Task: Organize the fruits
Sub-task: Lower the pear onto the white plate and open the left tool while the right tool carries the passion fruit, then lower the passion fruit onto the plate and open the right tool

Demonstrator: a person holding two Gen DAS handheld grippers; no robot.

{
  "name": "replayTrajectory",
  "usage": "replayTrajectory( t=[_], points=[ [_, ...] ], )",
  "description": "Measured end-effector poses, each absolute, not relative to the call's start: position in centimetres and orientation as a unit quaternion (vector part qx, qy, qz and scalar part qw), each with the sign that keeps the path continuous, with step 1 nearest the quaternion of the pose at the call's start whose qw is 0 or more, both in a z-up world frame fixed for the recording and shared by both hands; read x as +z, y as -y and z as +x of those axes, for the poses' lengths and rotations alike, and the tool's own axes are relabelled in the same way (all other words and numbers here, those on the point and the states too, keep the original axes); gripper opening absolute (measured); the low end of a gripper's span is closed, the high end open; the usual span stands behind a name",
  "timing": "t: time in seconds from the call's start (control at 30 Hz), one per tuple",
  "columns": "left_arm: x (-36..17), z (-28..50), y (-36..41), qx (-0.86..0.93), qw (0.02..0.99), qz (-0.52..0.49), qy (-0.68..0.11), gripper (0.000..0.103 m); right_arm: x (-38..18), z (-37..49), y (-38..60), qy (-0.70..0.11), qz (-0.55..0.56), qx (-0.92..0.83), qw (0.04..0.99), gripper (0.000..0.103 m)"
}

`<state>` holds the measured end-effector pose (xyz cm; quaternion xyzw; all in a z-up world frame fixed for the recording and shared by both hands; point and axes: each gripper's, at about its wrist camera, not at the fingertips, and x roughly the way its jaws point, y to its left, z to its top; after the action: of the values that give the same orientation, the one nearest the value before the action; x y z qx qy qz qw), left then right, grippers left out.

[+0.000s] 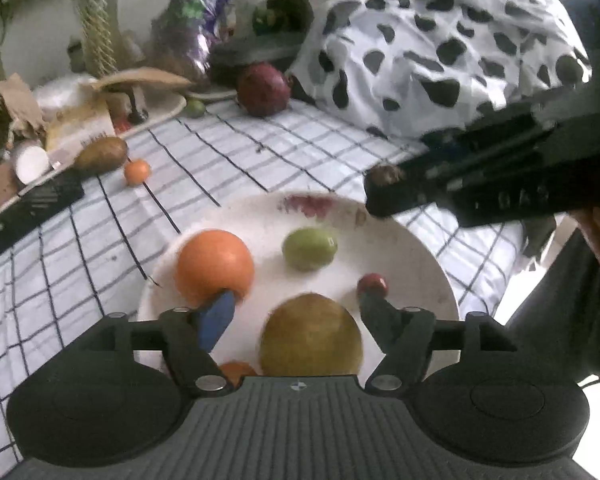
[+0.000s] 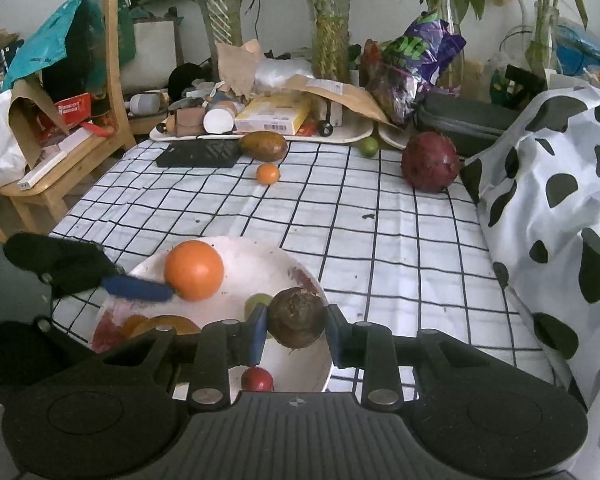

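- over the white plate (image 1: 420,264) my left gripper (image 1: 296,304) hangs with its jaws spread apart and nothing pressed between them; the blue pad of one finger (image 1: 216,320) sits right against the big orange (image 1: 214,266), and the other finger is just beside a small red fruit (image 1: 373,285).
- on that plate i also see a green round fruit (image 1: 310,249) near the middle and a yellow-green fruit (image 1: 310,336) close under my left camera, between the spread jaws but not gripped.
- my right gripper (image 2: 296,328) is clamped on a small brown fruit (image 2: 298,316), pads pressing both sides, held above the near rim of the plate (image 2: 260,260).
- from the right camera the orange (image 2: 194,270) rests on the plate with the left gripper's blue pad touching it.
- farther back on the checked tablecloth (image 2: 380,220) lie a dark red pomegranate (image 2: 430,162), a tiny orange fruit (image 2: 268,174), a brownish mango (image 2: 263,146) and a small green fruit (image 2: 368,146), all well apart from the plate.
- a black-spotted white cloth (image 2: 560,180) is heaped along the right side of the table.
- a cluttered tray (image 2: 260,134) and potted plants stand along the far edge.
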<state>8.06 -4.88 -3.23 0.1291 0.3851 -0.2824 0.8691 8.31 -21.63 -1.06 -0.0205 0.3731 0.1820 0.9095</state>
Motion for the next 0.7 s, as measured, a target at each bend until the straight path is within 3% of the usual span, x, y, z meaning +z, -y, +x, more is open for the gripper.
replayTrajectory(
  t=[0.7],
  points=[
    [-1.1, 3.2, 2.2, -0.217, 0.891, 0.110, -0.384, 0.070, -2.9, 5.0, 19.1, -0.423, -0.052, 0.218, 0.878, 0.032]
  ],
)
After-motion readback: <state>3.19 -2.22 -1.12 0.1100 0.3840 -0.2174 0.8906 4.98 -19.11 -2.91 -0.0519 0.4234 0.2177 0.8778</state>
